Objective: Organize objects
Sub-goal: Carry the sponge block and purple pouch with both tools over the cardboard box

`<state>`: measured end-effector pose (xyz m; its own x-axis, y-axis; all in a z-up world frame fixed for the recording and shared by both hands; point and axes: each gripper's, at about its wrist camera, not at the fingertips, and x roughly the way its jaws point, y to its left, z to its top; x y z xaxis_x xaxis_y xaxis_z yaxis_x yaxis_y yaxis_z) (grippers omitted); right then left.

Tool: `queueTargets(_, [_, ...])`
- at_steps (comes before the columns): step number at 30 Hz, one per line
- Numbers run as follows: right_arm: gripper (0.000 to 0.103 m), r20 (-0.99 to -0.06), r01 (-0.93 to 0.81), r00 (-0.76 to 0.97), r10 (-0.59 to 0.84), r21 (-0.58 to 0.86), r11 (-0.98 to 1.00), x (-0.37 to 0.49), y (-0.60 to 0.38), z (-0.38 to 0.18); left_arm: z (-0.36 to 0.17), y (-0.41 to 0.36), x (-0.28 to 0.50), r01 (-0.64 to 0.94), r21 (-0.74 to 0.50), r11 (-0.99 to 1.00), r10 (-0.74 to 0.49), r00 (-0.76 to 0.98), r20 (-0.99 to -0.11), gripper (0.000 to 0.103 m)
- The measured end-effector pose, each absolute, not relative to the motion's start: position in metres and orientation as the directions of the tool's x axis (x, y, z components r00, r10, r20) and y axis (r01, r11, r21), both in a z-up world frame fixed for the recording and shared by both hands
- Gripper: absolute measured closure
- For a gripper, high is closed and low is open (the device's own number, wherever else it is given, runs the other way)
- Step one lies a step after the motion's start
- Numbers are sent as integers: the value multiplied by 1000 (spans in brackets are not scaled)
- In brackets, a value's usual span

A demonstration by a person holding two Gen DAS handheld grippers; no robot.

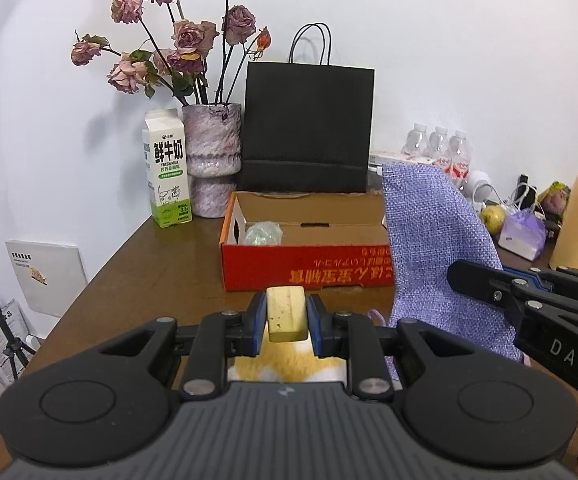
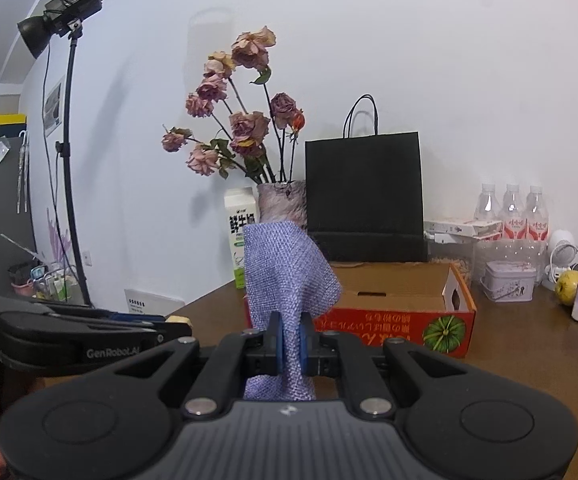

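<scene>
Jaws on my left gripper are clamped on a small yellow block, its blue pads pressed to either side; below it a yellow-and-white shape runs back under the gripper body, too blurred for me to name. My right gripper is closed tight on a fold of purple woven cloth, which stands up above the pads and hangs out of sight beneath them.

From the left wrist I see the right gripper only from the side, cut off at the frame edge, with the cloth draped over its tip. From the right wrist the left gripper is a dark profile at the left, and a pale sliver at its tip is probably the block — I can't be sure.

Both tools hang over the brown table, just short of the open red cardboard box. Only the left view looks down into the box's left end, where a crinkled clear wrapper lies. Only the right view shows the pumpkin print on the box's right end and a studio lamp on its stand. Behind the box stand a black paper bag, a vase of dried roses and a milk carton.
</scene>
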<state>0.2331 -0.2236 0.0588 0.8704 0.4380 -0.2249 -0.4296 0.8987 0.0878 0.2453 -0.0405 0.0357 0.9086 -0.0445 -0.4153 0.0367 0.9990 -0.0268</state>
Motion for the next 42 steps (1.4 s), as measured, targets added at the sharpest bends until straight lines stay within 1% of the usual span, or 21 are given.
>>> queueTargets(10, [96,-237,-431,866,441,94,897,282,-226,74,51,-50,295,25,-36,999,-37,921,-387,81])
queueTargets(17, [96,-241,-423,869,433,96,901,315,-226,83,54,-56,328,15,-39,999,-29,923,-384,81])
queueTargets(21, [96,-240,-422,867,436,108,900,334,-228,87,55,-60,346,10,-43,999,-26,922,-386,81])
queueTargets(29, [96,-271,-439,845,461,140,888,371,-235,91,55,-69,377,-10,-31,999,-3,914,-405,81])
queueTargets(34, [96,-272,-446,838,473,159,881,392,-243,95,57,-78,395,-34,4,999,32,908,-417,81])
queueTargets(42, [96,-260,-466,830,494,163,869,421,-252,101,62,-89,424,-46,19,999,50,902,-429,81])
